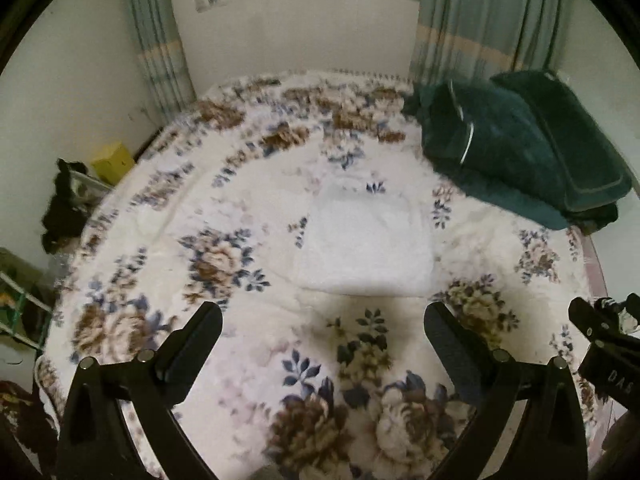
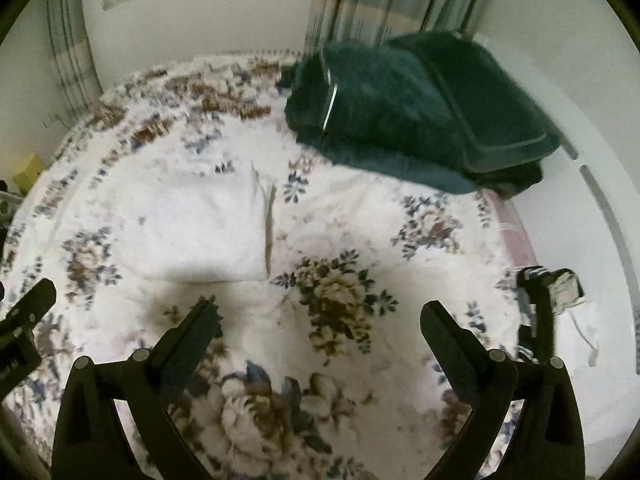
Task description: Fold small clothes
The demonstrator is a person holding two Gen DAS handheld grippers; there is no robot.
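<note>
A small white garment (image 1: 362,240) lies folded into a flat rectangle in the middle of the floral bed cover (image 1: 168,216). It also shows in the right wrist view (image 2: 200,228), left of centre. My left gripper (image 1: 324,316) is open and empty, held above the bed just short of the garment's near edge. My right gripper (image 2: 320,312) is open and empty, near and to the right of the garment. The right gripper's tip shows at the left wrist view's right edge (image 1: 600,328); the left gripper's tip shows at the right wrist view's left edge (image 2: 28,308).
A folded dark green blanket (image 1: 520,148) sits at the bed's far right corner, also in the right wrist view (image 2: 420,108). Curtains (image 1: 472,20) and a window are behind the bed. A yellow box (image 1: 114,160) and dark clutter (image 1: 64,204) stand left of the bed.
</note>
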